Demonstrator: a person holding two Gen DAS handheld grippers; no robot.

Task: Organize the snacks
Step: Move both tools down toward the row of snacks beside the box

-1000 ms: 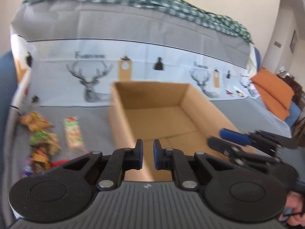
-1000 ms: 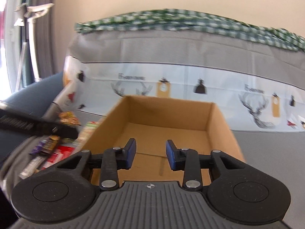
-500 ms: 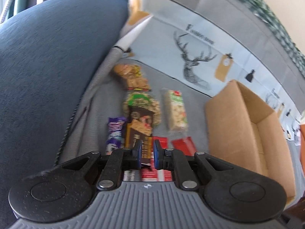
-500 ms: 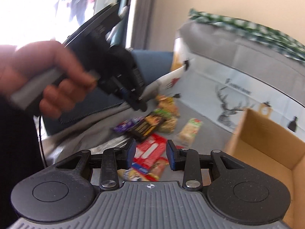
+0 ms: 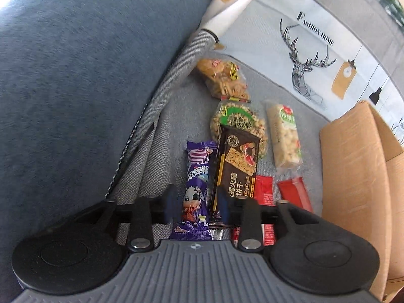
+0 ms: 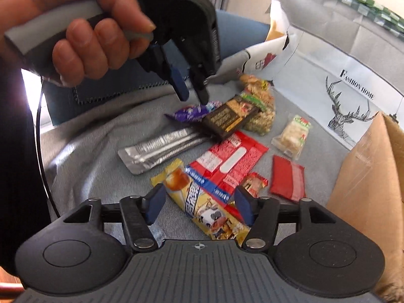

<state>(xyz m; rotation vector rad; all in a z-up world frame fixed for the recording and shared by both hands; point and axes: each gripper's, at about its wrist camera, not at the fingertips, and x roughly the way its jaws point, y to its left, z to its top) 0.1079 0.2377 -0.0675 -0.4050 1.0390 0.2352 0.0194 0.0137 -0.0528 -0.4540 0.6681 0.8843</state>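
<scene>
Several snacks lie on a grey sofa seat beside a cardboard box (image 5: pixel 353 166) (image 6: pixel 366 176). My left gripper (image 5: pixel 195 205) is open, its jaws either side of a purple candy packet (image 5: pixel 198 176) next to a dark cracker box (image 5: pixel 237 166). In the right wrist view the left gripper (image 6: pixel 193 96) hovers just above the purple packet (image 6: pixel 192 112). My right gripper (image 6: pixel 199 205) is open, low over a yellow snack bar (image 6: pixel 199 202), jaws either side of it.
Also on the seat are a rice-crisp bar (image 5: pixel 284 136), a round nut cake (image 5: pixel 237 121), a fried snack bag (image 5: pixel 222 75), red packets (image 6: pixel 227 161) and a silver packet (image 6: pixel 161 149). A blue armrest (image 5: pixel 75 75) rises at the left. A printed backrest cover (image 5: pixel 315 38) lies behind.
Both grippers swung left from the box to the snack pile and came down close. Both jaws opened wider, the left around the purple packet, the right around the yellow bar.
</scene>
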